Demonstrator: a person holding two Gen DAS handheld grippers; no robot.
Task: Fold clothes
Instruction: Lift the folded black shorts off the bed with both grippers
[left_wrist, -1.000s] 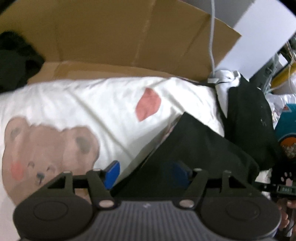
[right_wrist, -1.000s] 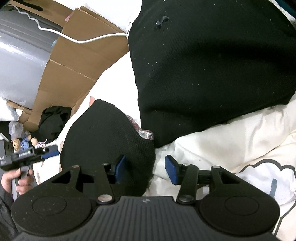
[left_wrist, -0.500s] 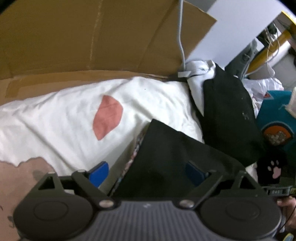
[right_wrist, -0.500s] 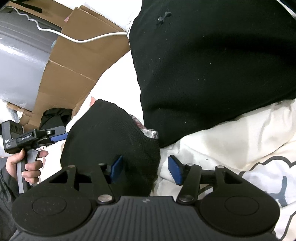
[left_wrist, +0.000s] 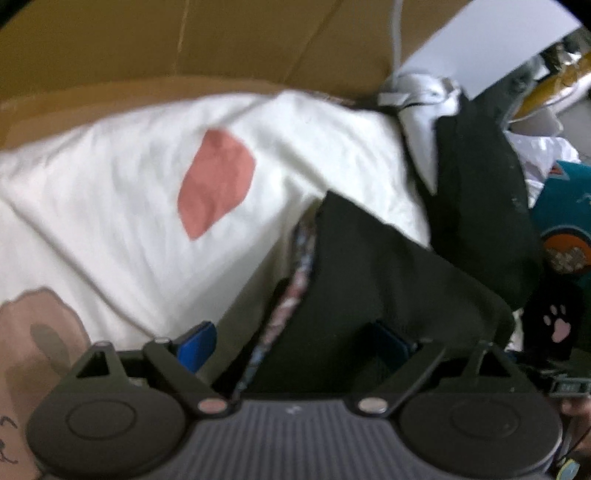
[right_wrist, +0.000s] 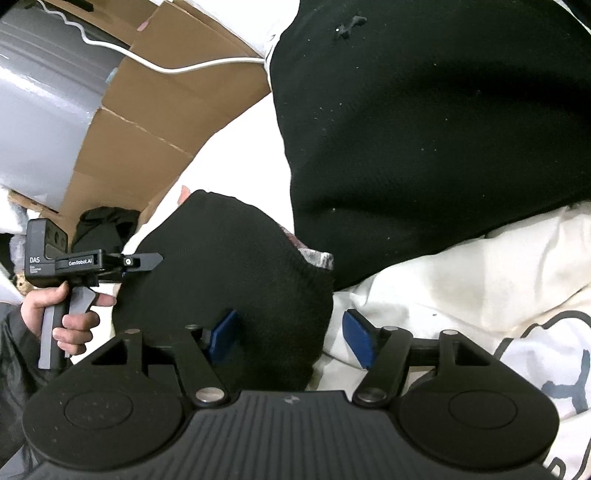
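A small folded black garment with a patterned lining edge lies on the white bedding. My left gripper hovers over its near edge, jaws wide and empty, one pad above the black cloth and one above the sheet. In the right wrist view the same garment reaches between the opening jaws of my right gripper. The left pad sits against the cloth and the right pad stands clear of it. A hand holds the left gripper at the garment's far side.
A larger black garment lies spread beyond the small one. Cardboard sheets line the back, with a white cable over them. A teal printed item and a dark clothes heap sit at the sides.
The left gripper dropped closer to the black garment and its jaws spread wide. The right jaws widened around the garment's corner; the right hand barely shifted.
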